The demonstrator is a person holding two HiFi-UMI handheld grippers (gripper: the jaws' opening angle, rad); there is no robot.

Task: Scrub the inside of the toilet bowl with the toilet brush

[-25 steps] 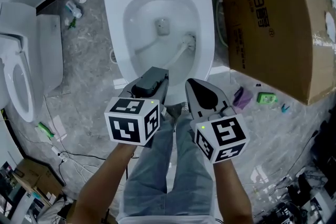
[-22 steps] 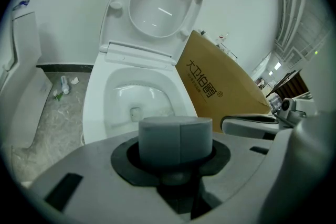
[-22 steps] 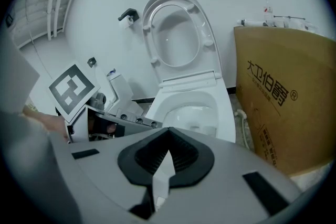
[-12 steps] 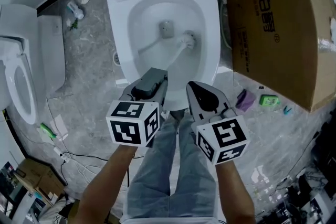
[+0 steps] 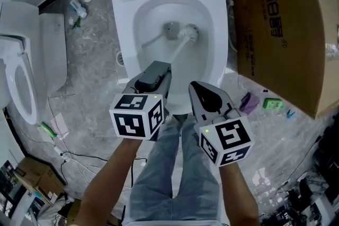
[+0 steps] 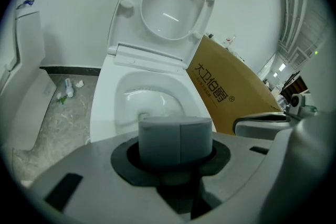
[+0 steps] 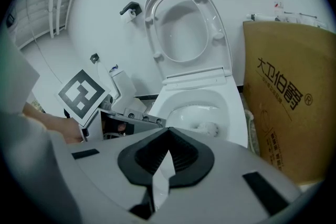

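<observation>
The toilet brush [image 5: 187, 35] rested with its head low inside the toilet bowl [image 5: 125, 34], its handle slanting back to the left gripper [image 5: 158, 72], whose jaws were clamped on the grey handle end. Just beside it, the right gripper [image 5: 204, 93] hung over the front rim, jaws closed on nothing.

A brown cardboard box [image 5: 280, 24] (black characters printed on it) fills the upper right. A spare white toilet [image 5: 24, 74] stands far left, with thin cables [image 5: 74, 157] trailing over the marbled floor [image 5: 90, 61] nearby.
</observation>
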